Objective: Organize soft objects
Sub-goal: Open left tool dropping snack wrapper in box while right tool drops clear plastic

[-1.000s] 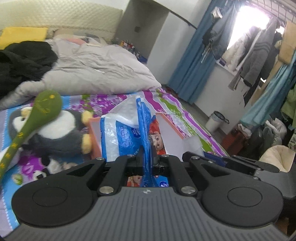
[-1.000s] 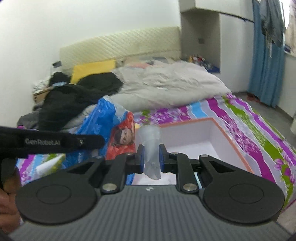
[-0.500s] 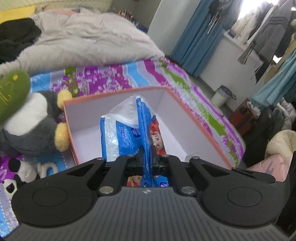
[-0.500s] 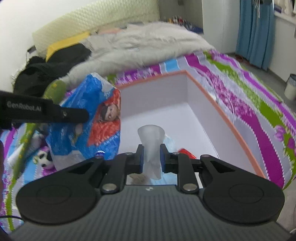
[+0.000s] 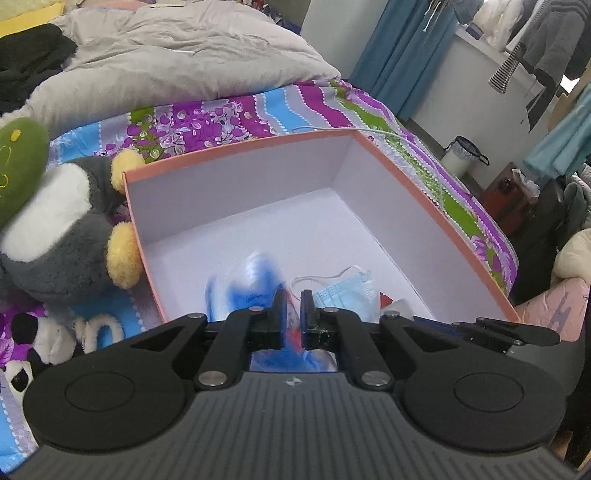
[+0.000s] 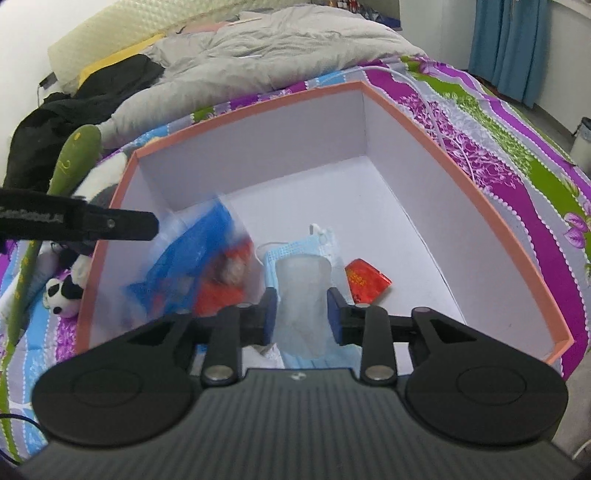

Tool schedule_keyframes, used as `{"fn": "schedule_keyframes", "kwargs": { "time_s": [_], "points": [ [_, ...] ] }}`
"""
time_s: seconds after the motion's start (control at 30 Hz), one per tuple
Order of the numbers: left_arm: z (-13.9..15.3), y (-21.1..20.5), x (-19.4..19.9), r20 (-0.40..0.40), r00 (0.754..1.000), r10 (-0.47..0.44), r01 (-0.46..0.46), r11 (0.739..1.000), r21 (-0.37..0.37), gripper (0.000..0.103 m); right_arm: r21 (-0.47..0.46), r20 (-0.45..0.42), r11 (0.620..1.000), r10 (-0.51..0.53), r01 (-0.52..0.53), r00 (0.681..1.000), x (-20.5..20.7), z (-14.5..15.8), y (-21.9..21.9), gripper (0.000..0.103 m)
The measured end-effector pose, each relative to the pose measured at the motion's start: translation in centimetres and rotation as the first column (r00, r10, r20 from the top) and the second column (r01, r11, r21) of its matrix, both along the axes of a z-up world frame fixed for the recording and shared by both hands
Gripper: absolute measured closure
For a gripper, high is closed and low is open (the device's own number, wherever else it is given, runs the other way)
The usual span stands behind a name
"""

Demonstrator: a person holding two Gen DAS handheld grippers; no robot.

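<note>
Falling blurred beneath parted left fingers, blue bag; right fingers spread around plastic

You face bed under striped floral sheet, grey duvet heaped toward quilted cream headboard. Blue curtains at right, white wall at left, small bin on grey floor.
</note>
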State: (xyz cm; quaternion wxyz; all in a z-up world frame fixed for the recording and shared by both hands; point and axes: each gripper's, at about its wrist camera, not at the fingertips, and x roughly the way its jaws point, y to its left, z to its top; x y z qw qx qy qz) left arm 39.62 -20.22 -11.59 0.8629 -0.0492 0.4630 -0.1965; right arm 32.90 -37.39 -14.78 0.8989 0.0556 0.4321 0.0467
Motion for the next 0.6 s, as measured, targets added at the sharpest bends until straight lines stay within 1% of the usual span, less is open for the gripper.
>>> {"fn": "schedule_keyframes", "kwargs": {
  "time_s": [0.07,0.13,0.33,0.6],
  "points": [
    [0.6,0.3,-0.5,0.006,1.000,0.008,-0.008,1.000,-0.003,0.094,-0.002,0.013,1.000,0.002,-0.002,1.000,-0.4,0.6,0.2,0.057],
    [1.5,0.8,-1.1,0.018,1.000,0.015,-0.015,1.000,-0.013,0.092,-0.005,0.034,1.000,0.002,-0.002,0.999,-0.9,1.5,0.4,0.055],
    [5.3,2.4,-4.3,0.077,0.997,0.030,-0.027,0.999,-0.035,0.091,0.007,0.112,1.000,0.014,-0.015,0.994,-3.3,4.9,1.6,0.055],
    [10.3,4.8,-10.4,0.176,0.983,0.042,-0.035,0.999,-0.042,0.091,0.030,0.215,0.999,0.029,-0.036,0.976,-7.8,9.4,3.5,0.055]
  ]
}}
